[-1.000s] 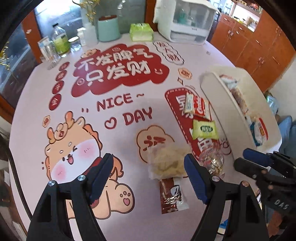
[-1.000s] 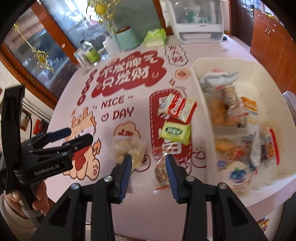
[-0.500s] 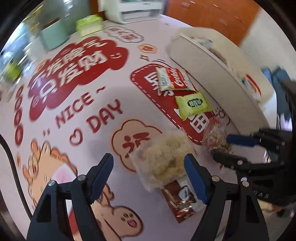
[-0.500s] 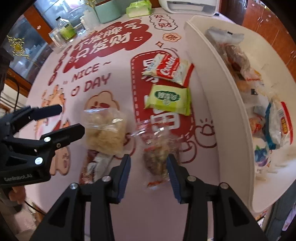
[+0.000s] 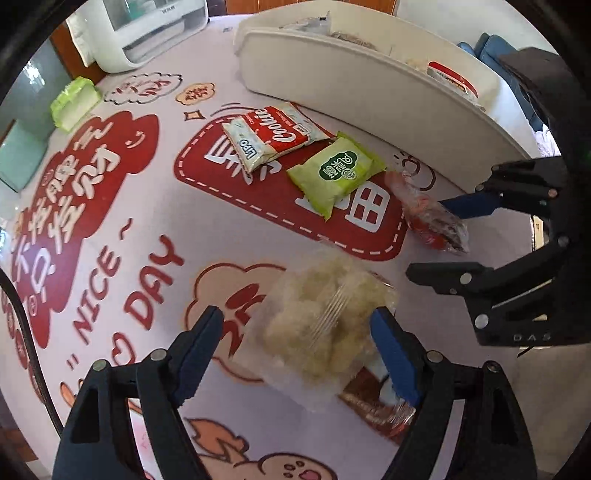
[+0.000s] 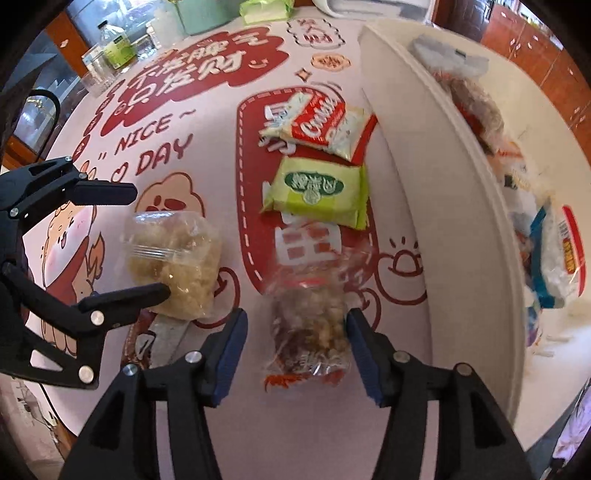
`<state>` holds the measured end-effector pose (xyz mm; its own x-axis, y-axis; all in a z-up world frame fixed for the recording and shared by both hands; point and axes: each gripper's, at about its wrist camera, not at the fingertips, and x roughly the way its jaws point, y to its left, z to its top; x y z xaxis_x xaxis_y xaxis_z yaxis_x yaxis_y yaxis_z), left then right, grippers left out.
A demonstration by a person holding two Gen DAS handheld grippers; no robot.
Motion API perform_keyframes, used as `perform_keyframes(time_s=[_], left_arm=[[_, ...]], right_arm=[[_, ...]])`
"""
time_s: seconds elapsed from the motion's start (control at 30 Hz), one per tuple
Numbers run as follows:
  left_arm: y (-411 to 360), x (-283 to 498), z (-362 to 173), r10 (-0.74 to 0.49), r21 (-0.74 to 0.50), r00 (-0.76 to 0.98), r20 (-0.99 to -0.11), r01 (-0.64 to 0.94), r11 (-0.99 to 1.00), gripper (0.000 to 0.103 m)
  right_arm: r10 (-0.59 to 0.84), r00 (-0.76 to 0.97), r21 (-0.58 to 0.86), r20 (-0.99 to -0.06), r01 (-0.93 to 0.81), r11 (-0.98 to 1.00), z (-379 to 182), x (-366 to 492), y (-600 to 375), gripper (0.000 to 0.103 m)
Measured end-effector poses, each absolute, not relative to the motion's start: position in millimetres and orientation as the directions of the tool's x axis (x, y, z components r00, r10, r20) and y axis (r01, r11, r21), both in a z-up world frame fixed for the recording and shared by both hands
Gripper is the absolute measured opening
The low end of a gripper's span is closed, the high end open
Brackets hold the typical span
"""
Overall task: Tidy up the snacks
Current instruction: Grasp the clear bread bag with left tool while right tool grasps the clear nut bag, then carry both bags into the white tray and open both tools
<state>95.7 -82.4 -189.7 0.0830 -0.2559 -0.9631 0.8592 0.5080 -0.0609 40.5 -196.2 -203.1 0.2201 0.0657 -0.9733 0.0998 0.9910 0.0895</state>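
My left gripper [image 5: 295,328] points down over a clear bag of pale puffed snack [image 5: 321,325], which lies between its opening jaws; the pads do not press it. A brown wrapper [image 5: 373,406] pokes out from under that bag. My right gripper [image 6: 295,328] straddles a clear bag of nuts [image 6: 310,325] with red ends, its jaws opening and a gap beside the bag. In the left wrist view the right gripper [image 5: 443,240] sits by the nut bag [image 5: 428,218]. A red-and-white cookie pack [image 6: 325,125] and a green pack [image 6: 317,192] lie further back.
A long white bin [image 6: 424,166] holding several snack packs runs along the right side of the table. At the back stand a white appliance [image 5: 140,33], a green tissue pack [image 5: 74,99] and bottles [image 6: 118,48]. The table edge is close in front.
Both grippers have come down close to the table. The left one rolled and now straddles the pale bag. The right jaws widened around the nut bag.
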Motion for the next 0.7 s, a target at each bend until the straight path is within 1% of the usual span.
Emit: perform_keyframes(time_s=[0.13,0.23,0.37,0.4,0.43,0.5,0.53,0.6,0.7], left_arm=[[-88.9,101.4,-202.4,-0.254,-0.121,0.011,-0.967,0.859,0.498,0.081],[-92.7,100.7,-209.6,-0.241,-0.125,-0.005,-0.97,0.866,0.484,0.082],[-96.3,96.6,-211.8,-0.224,-0.09,0.023,-0.974,0.874,0.477,0.083],[-97.7,95.2,-212.6,-0.217,-0.075,0.036,-0.976,0.873,0.481,0.081],[-99.1,94.1,-213.0,-0.206,-0.055,0.054,-0.977,0.87,0.489,0.08],[-100.3,93.2,-212.7,-0.194,-0.025,0.086,-0.977,0.861,0.508,0.068],[-99.8,94.4,-211.3,-0.199,-0.029,0.092,-0.976,0.847,0.531,0.065],[-98.1,96.7,-209.3,-0.207,-0.04,0.097,-0.974,0.821,0.569,0.05],[-95.6,97.7,-204.8,-0.218,-0.063,0.105,-0.97,0.759,0.648,0.046]], right_arm=[[0.079,0.227,0.108,-0.971,0.116,0.987,-204.3,43.1,-200.8,0.056],[0.087,0.233,0.117,-0.969,0.12,0.986,-204.6,45.1,-202.9,0.056],[0.069,0.239,0.096,-0.969,0.105,0.99,-204.2,46.0,-202.9,0.046],[0.061,0.241,0.087,-0.969,0.1,0.991,-204.0,46.4,-202.8,0.042],[0.054,0.242,0.079,-0.969,0.095,0.992,-203.7,46.6,-202.7,0.039],[0.052,0.242,0.076,-0.969,0.091,0.993,-204.0,47.3,-202.5,0.038],[0.052,0.243,0.076,-0.969,0.09,0.993,-203.9,46.9,-202.6,0.038],[0.051,0.245,0.074,-0.968,0.086,0.994,-204.4,47.3,-201.8,0.038],[0.056,0.245,0.078,-0.968,0.079,0.994,-204.2,45.6,-200.9,0.037]])
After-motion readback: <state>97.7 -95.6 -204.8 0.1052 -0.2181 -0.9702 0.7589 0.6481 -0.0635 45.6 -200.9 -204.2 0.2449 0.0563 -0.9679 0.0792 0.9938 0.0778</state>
